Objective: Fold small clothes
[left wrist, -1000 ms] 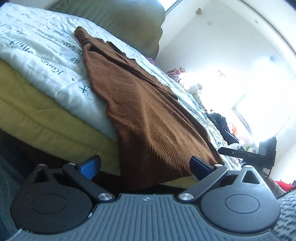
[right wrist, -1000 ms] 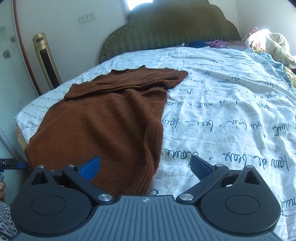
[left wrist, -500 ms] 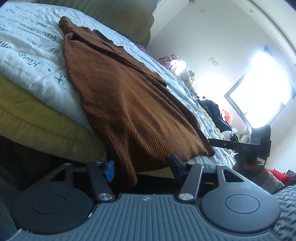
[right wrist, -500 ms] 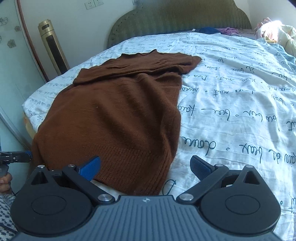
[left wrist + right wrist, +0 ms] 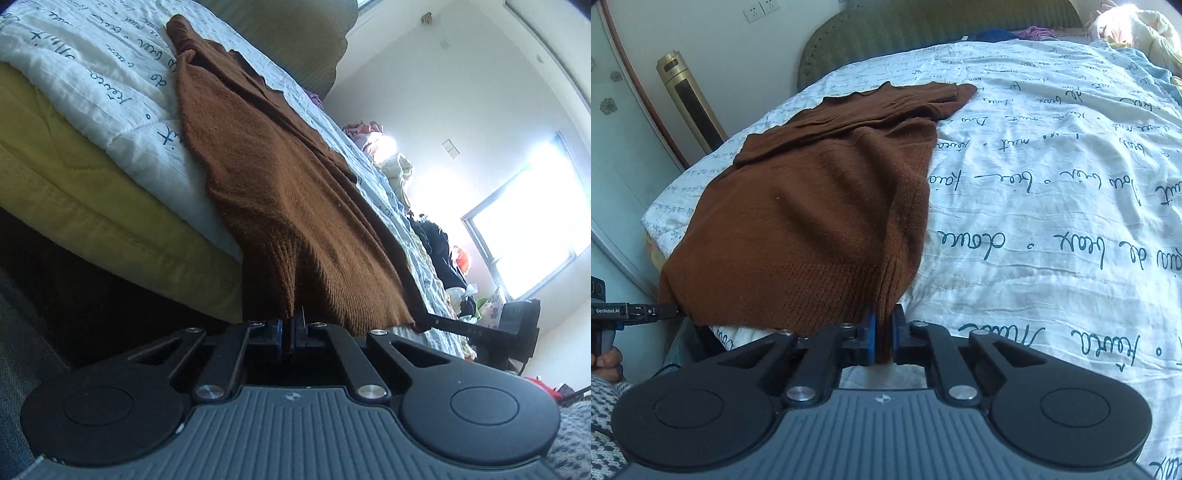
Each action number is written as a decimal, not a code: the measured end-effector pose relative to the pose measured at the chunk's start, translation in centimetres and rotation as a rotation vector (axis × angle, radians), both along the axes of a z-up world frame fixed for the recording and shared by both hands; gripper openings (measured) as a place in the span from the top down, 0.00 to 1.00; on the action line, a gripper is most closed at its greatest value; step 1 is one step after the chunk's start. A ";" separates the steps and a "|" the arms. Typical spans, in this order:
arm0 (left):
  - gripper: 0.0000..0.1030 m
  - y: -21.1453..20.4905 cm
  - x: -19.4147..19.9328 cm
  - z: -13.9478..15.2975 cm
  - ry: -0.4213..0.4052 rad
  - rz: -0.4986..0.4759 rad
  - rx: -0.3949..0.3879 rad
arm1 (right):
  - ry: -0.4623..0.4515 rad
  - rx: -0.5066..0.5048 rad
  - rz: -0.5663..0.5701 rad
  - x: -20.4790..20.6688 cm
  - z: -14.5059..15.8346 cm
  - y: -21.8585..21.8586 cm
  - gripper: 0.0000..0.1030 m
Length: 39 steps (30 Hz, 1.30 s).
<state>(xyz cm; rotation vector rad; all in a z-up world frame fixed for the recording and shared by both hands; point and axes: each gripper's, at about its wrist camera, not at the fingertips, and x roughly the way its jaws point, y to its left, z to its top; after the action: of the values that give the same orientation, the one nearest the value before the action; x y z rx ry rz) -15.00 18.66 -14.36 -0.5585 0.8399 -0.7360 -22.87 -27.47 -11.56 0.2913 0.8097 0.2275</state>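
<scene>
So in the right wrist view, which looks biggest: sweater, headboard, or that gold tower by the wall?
1. Sweater, though nearness to the camera inflates it.
2. Headboard.
3. Gold tower, smallest.

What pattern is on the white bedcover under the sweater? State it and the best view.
Dark teal handwritten script on the white bedcover, clearest in the right wrist view.

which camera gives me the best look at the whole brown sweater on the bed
The right wrist view: it looks down over the brown sweater, from ribbed hem to the folded top and sleeve. The left wrist view sees it from low at the bed's edge, foreshortened, mostly the hem corner hanging over the side.
</scene>
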 end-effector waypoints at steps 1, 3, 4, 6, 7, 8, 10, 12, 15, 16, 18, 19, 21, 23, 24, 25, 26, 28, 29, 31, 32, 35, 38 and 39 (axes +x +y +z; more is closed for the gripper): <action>0.98 0.3 -0.1 0.3 0.000 0.012 -0.029 | -0.013 -0.002 0.001 -0.2 0.3 0.2 0.94; 0.98 1.0 -0.3 1.5 -0.014 0.038 -0.076 | -0.050 0.044 -0.007 -0.7 1.4 0.2 0.94; 0.98 1.2 -0.3 2.2 -0.025 0.050 -0.101 | -0.066 0.060 -0.009 -0.8 2.0 0.3 0.94; 0.98 1.6 0.1 3.7 -0.054 0.070 -0.151 | -0.119 0.108 -0.013 -0.8 3.6 0.2 0.94; 0.98 1.8 0.5 4.5 -0.070 0.078 -0.178 | -0.148 0.133 -0.015 -0.5 4.4 0.1 0.94; 0.98 1.9 1.0 5.2 -0.086 0.088 -0.196 | -0.172 0.146 -0.017 -0.3 5.0 0.0 0.94; 0.98 2.0 2.3 6.4 -0.112 0.115 -0.230 | -0.219 0.172 -0.011 1.0 6.1 -0.2 0.94; 0.98 2.3 3.8 7.2 -0.131 0.147 -0.255 | -0.251 0.177 -0.009 2.4 6.8 -0.4 0.94; 0.98 2.7 6.8 7.7 -0.137 0.199 -0.298 | -0.289 0.174 -0.011 5.6 7.5 -0.8 0.94; 0.98 2.9 8.1 7.9 -0.140 0.221 -0.302 | -0.302 0.178 -0.017 7.0 7.5 -1.0 0.94; 0.98 2.8 10.8 8.2 -0.142 0.248 -0.287 | -0.308 0.196 -0.029 9.7 7.2 -1.9 0.94; 0.98 3.0 12.2 8.4 -0.132 0.264 -0.278 | -0.311 0.197 -0.042 11.2 7.0 -2.3 0.94; 0.98 2.8 15.3 8.3 -0.101 0.286 -0.268 | -0.296 0.231 -0.057 14.3 6.5 -3.2 0.94; 0.98 2.7 18.7 8.1 -0.061 0.319 -0.246 | -0.274 0.248 -0.085 17.6 5.7 -4.3 0.94; 0.98 2.8 20.2 7.9 -0.041 0.328 -0.250 | -0.254 0.273 -0.099 19.3 5.3 -4.8 0.94; 0.98 2.8 21.5 7.8 -0.027 0.342 -0.242 | -0.247 0.286 -0.106 20.7 5.0 -5.2 0.94; 0.98 2.8 22.8 7.8 -0.012 0.353 -0.235 | -0.242 0.281 -0.109 22.0 4.9 -5.4 0.94; 0.98 3.0 25.4 7.6 0.022 0.377 -0.245 | -0.216 0.313 -0.118 24.7 4.5 -5.8 0.94; 0.98 3.1 26.4 7.6 0.033 0.387 -0.249 | -0.205 0.327 -0.122 25.8 4.4 -6.1 0.94; 0.98 3.2 28.5 7.6 0.057 0.394 -0.260 | -0.186 0.349 -0.126 28.3 4.1 -6.6 0.94; 0.98 3.1 29.4 7.7 0.069 0.396 -0.252 | -0.173 0.349 -0.130 29.4 4.0 -6.8 0.94; 0.98 2.7 32.1 7.3 0.112 0.406 -0.229 | -0.127 0.351 -0.141 33.0 3.1 -7.3 0.94; 0.98 2.3 35.0 6.5 0.165 0.417 -0.201 | -0.085 0.358 -0.160 35.8 2.0 -7.7 0.94; 0.98 2.2 35.7 6.3 0.169 0.419 -0.192 | -0.068 0.360 -0.165 36.9 1.6 -7.8 0.94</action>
<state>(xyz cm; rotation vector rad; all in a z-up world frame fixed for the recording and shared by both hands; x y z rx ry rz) 20.74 20.82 -8.09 -0.9457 0.7772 -0.3888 14.06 -35.29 -9.92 0.6827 0.6712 0.2266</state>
